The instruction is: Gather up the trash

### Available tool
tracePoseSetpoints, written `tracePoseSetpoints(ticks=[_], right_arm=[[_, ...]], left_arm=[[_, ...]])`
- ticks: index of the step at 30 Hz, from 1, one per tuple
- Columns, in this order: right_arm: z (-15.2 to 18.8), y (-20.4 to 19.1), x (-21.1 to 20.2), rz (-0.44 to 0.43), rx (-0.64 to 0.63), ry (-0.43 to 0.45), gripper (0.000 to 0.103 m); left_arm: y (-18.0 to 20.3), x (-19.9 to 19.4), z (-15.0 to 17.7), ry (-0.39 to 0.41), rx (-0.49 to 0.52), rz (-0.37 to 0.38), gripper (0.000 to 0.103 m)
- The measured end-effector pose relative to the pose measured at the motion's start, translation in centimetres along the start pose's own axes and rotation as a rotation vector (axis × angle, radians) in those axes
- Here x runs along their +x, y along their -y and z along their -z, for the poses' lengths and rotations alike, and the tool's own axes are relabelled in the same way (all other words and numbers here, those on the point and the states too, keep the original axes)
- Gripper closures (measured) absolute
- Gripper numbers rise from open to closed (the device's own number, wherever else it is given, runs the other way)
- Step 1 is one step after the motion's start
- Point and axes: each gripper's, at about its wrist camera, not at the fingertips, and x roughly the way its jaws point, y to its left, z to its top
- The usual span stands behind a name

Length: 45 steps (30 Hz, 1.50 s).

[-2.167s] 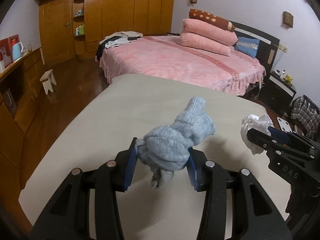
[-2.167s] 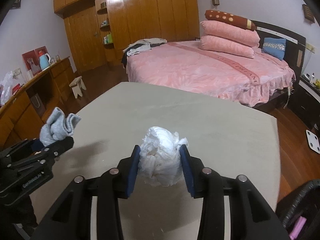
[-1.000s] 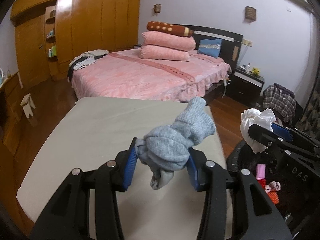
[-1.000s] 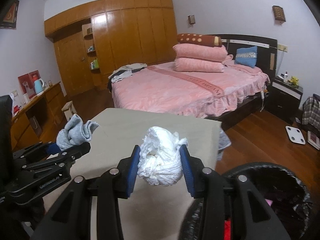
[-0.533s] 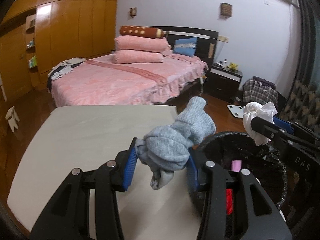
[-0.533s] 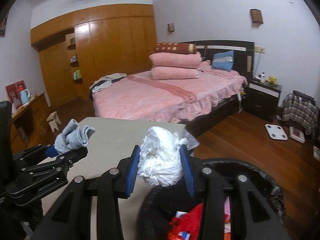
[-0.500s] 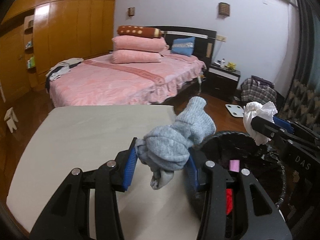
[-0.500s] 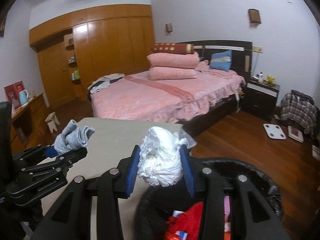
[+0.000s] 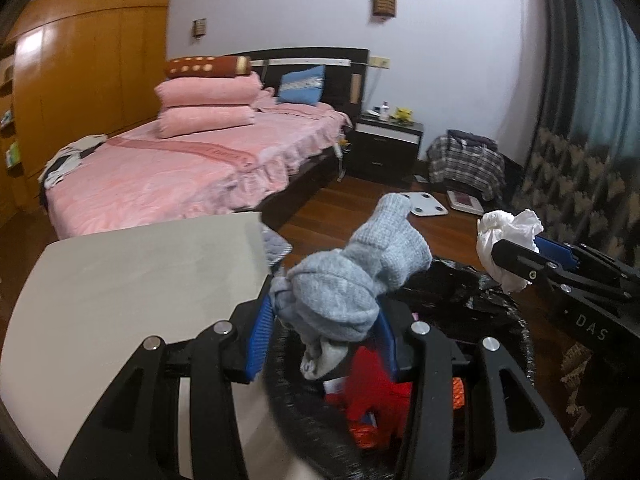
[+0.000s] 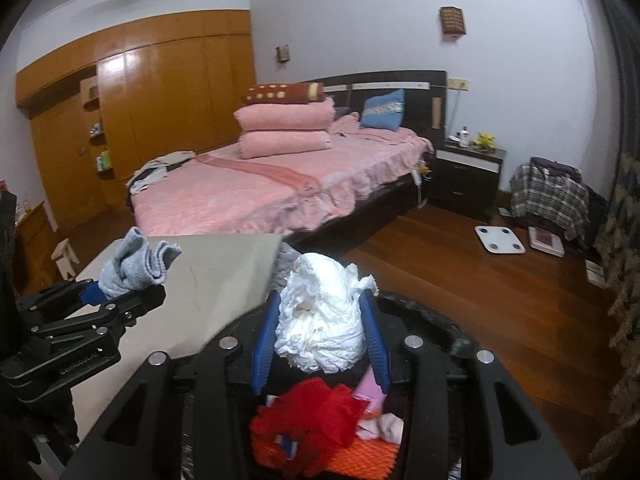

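Note:
My left gripper [image 9: 322, 330] is shut on a grey knitted sock [image 9: 348, 280], held over the near rim of the black trash bin [image 9: 500, 308]. The sock also shows in the right wrist view [image 10: 138, 266]. My right gripper [image 10: 320, 332] is shut on a crumpled white tissue wad [image 10: 324, 316], held above the open bin [image 10: 456, 344]. The wad also shows in the left wrist view [image 9: 506, 242]. Red, pink and orange trash [image 10: 320, 412] lies inside the bin.
A beige table [image 9: 132, 280] is to the left of the bin. A pink bed [image 10: 280, 184] stands behind it, a dark nightstand [image 10: 466, 176] beside it. A white scale [image 10: 500, 240] lies on the wood floor. A patterned curtain [image 9: 576, 184] hangs at right.
Both grippers have swung right from over the table to over the trash bin, each still holding its item. The bin's contents now show under the fingers.

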Motion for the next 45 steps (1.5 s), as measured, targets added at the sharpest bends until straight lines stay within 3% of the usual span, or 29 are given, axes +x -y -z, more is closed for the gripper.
tracePoseSetpoints(ticks=[7, 17, 19, 22, 24, 28, 30, 32, 45], right_arm=[[1.0, 3.2, 0.2, 0.049, 0.035, -0.018, 0.063], [2.4, 5.3, 1.6, 0.073, 0.052, -0.057, 0.06], [2.6, 5.5, 2.0, 0.079, 0.05, -0.062, 0.059], [2.8, 5.7, 2.4, 0.092, 0.053, -0.072, 0.048], [2.9, 6.0, 2.6, 0.096, 0.058, -0.075, 0.041], [3.1, 6.3, 2.5, 0.098, 0.077, -0.075, 0.029], [3.0, 6.2, 2.2, 0.103, 0.079, -0.067, 0.014], [2.9, 6.1, 1.9, 0.102, 0.078, -0.059, 0.007], [1.9, 3.1, -2.0, 0.021, 0.061, -0.063, 0.006]], left_arm=[[3.0, 2.7, 0.5, -0.021, 0.042, 0.058, 0.06], [4.1, 6.2, 0.9, -0.082, 0.05, 0.098, 0.059], [4.0, 6.9, 0.9, -0.107, 0.046, 0.119, 0.054], [3.6, 7.6, 0.9, -0.118, 0.036, 0.123, 0.041], [3.1, 7.6, 0.8, -0.112, 0.031, 0.113, 0.038], [2.0, 7.1, 0.5, -0.106, 0.017, 0.092, 0.03], [1.7, 6.7, 0.3, -0.1, 0.015, 0.076, 0.024], [1.2, 6.1, 0.1, -0.091, 0.013, 0.059, 0.02], [-1.0, -1.3, -0.2, -0.068, 0.006, -0.022, 0.012]])
